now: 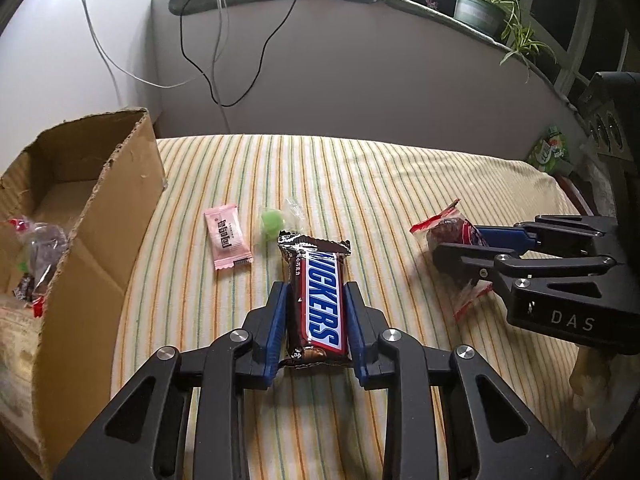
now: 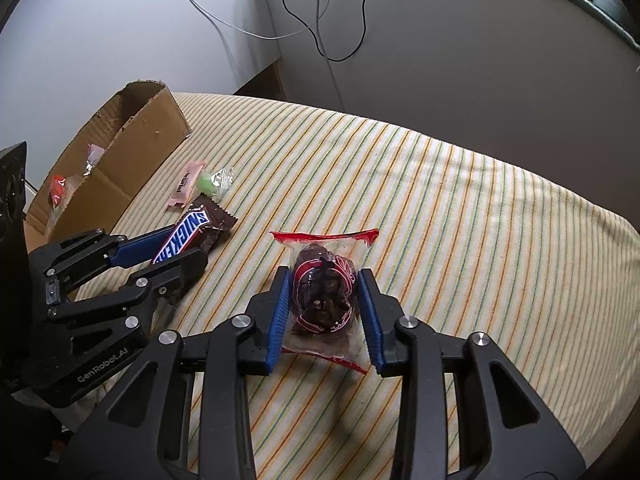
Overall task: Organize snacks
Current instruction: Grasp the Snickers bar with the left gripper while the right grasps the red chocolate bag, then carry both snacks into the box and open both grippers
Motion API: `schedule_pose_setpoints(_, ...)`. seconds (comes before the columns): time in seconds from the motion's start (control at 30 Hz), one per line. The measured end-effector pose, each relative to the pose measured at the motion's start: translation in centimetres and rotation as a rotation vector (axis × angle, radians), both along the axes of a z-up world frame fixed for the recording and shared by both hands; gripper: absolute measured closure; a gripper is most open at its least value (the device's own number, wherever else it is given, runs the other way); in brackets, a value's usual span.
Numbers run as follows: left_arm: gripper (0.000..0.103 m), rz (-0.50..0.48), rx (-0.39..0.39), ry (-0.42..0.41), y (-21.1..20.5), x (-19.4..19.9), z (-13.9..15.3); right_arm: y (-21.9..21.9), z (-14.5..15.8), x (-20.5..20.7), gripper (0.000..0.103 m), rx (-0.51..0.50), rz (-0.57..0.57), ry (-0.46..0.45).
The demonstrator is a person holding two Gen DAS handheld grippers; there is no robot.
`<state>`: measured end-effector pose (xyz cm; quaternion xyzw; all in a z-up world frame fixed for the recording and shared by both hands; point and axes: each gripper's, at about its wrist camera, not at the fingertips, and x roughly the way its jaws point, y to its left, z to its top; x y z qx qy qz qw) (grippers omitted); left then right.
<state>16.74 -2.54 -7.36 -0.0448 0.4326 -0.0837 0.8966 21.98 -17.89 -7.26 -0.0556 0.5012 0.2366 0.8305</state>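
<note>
My left gripper (image 1: 316,312) is shut on a Snickers bar (image 1: 320,300), its blue pads against both long sides, just above the striped cloth (image 1: 400,200). My right gripper (image 2: 325,308) is shut on a clear red-edged packet of dark snack (image 2: 324,292). Each gripper shows in the other view: the right gripper (image 1: 456,252) with its packet (image 1: 448,232) to the right, the left gripper (image 2: 180,248) with the Snickers bar (image 2: 184,236) to the left. A pink candy packet (image 1: 227,242) and a green candy (image 1: 273,222) lie on the cloth beyond the bar.
An open cardboard box (image 1: 100,216) stands at the left of the cloth with several wrapped snacks inside; it also shows in the right wrist view (image 2: 132,160). Cables hang on the wall behind. A potted plant (image 1: 480,8) sits on the sill.
</note>
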Motion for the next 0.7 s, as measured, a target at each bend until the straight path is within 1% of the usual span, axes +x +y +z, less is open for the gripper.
schedule_pose_setpoints(0.1, 0.076, 0.0, -0.003, -0.013, 0.2, -0.6, 0.4, -0.2, 0.2, -0.2, 0.068, -0.004, -0.003, -0.004)
schedule_pose_setpoints(0.33, 0.076, 0.0, -0.017, -0.063, 0.7, -2.3, 2.2, -0.9, 0.6, -1.5, 0.068, 0.005, -0.021, -0.015)
schedule_pose_setpoints(0.43, 0.076, 0.003, -0.014, -0.097, 1.2, -3.4, 3.3, -0.8, 1.1, -2.2, 0.068, 0.008, -0.021, -0.031)
schedule_pose_setpoints(0.7, 0.076, 0.012, -0.042, -0.179, 2.6, -5.9, 6.1, 0.6, 3.4, -4.4, 0.068, 0.007, 0.007, -0.102)
